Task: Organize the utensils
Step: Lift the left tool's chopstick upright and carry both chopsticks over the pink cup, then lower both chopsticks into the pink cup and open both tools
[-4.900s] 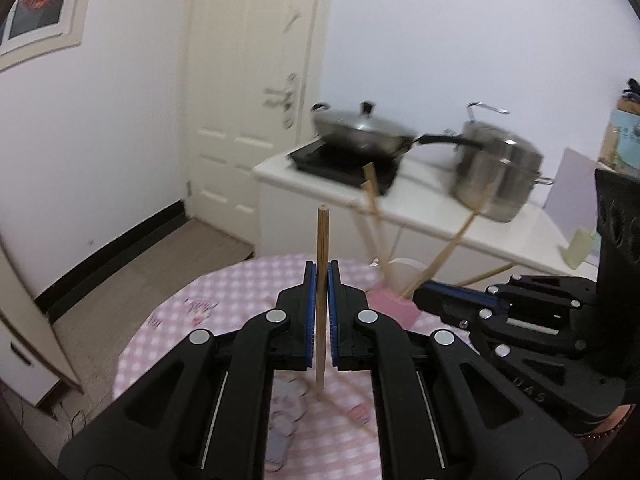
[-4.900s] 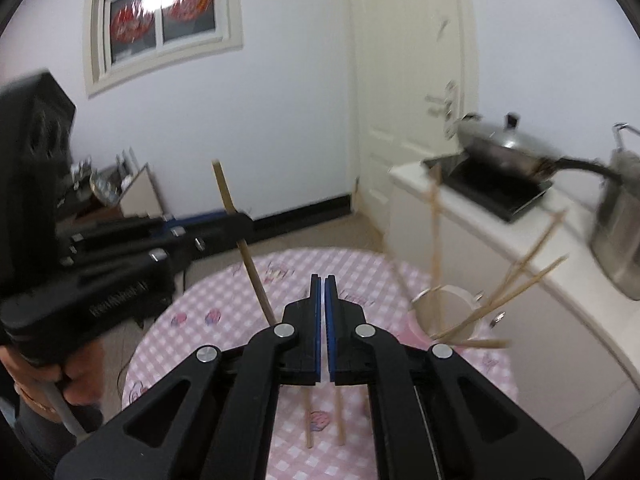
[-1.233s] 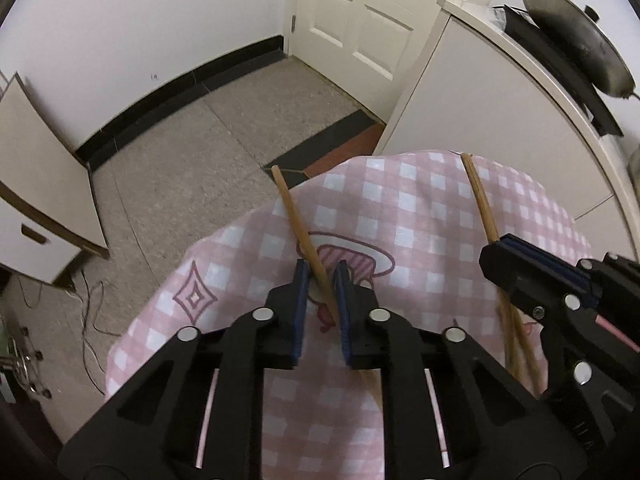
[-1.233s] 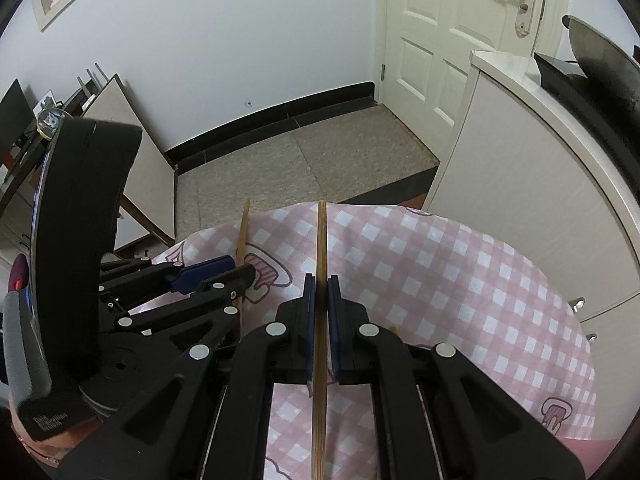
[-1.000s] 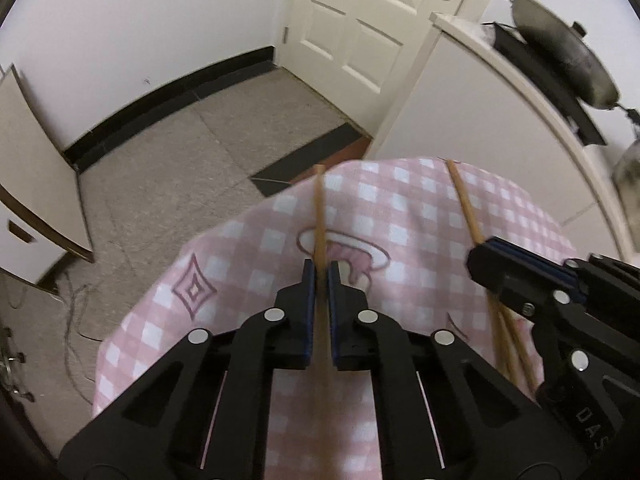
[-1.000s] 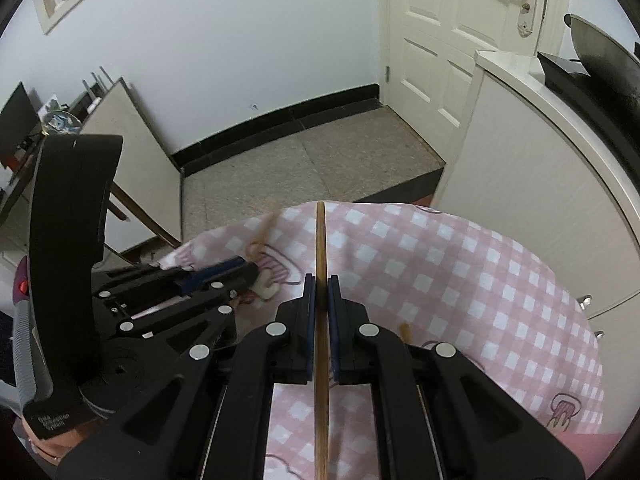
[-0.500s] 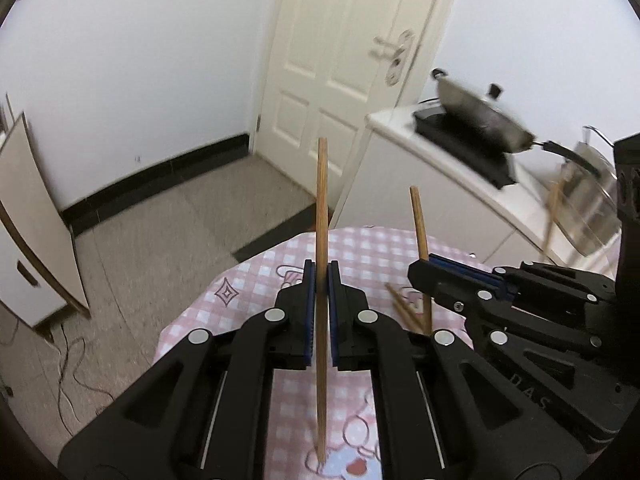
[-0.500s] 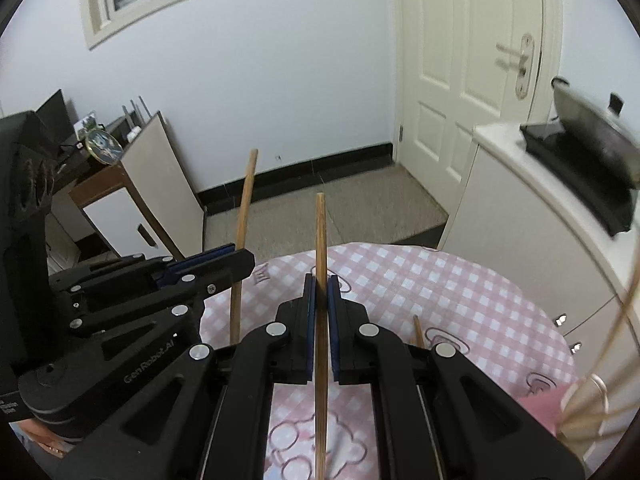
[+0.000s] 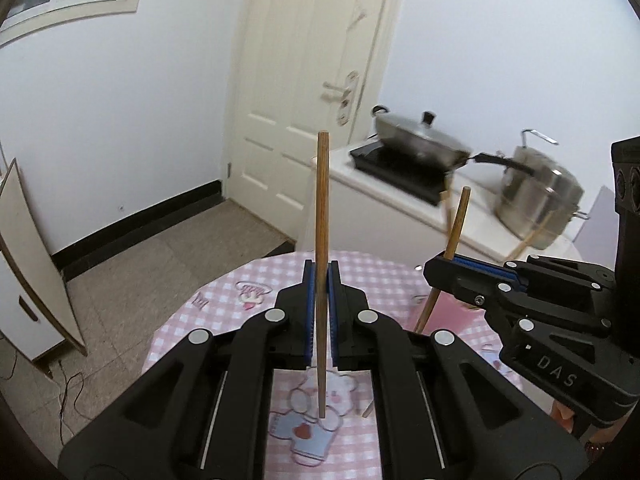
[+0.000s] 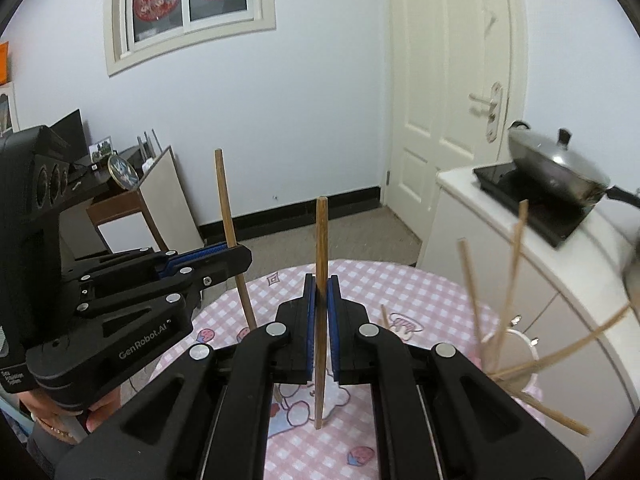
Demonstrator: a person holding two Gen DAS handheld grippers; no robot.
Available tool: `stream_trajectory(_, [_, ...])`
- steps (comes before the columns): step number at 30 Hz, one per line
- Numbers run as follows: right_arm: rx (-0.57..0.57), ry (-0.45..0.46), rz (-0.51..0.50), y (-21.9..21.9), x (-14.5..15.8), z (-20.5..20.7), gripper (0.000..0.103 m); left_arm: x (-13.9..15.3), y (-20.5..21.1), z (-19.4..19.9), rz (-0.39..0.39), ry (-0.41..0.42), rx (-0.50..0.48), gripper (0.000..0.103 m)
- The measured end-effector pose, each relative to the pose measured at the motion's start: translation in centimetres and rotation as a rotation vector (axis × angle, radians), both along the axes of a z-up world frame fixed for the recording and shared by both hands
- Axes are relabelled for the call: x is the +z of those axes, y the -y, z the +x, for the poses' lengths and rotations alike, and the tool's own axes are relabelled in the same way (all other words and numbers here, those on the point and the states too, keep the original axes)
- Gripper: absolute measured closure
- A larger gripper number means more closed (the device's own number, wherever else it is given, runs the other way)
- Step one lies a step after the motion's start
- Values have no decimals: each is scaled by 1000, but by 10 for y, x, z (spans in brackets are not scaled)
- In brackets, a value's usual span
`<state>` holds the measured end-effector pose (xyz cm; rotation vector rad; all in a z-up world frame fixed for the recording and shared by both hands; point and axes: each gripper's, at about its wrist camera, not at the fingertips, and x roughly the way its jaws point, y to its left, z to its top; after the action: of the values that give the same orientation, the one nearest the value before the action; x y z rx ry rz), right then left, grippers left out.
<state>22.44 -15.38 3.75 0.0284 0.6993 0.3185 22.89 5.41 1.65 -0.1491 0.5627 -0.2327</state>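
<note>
While each claw grasps one chopstick upright above the table (image 9: 224,304), the step in hand appears to be carriage toward the holder (image 10: 510,354). Left gripper (image 9: 321,280) is clenched on a chopstick (image 9: 322,216); right gripper (image 10: 321,286) is clenched on a second stick (image 10: 321,248). Both are slim, round, brown wooden rods. At 4 o'clock in the right view, the blurred, pale holder already carries several splayed sticks. Next: tip each rod down over its rim, then release.
</note>
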Motion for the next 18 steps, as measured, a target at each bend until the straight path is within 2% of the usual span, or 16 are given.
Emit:
stream_trajectory(8, [-46, 67, -27, 27, 28, -26, 99, 27, 32, -17, -26, 50, -93, 97])
stream_trajectory(18, [-162, 148, -51, 78, 55, -30, 99, 56, 82, -8, -64, 121, -186, 97])
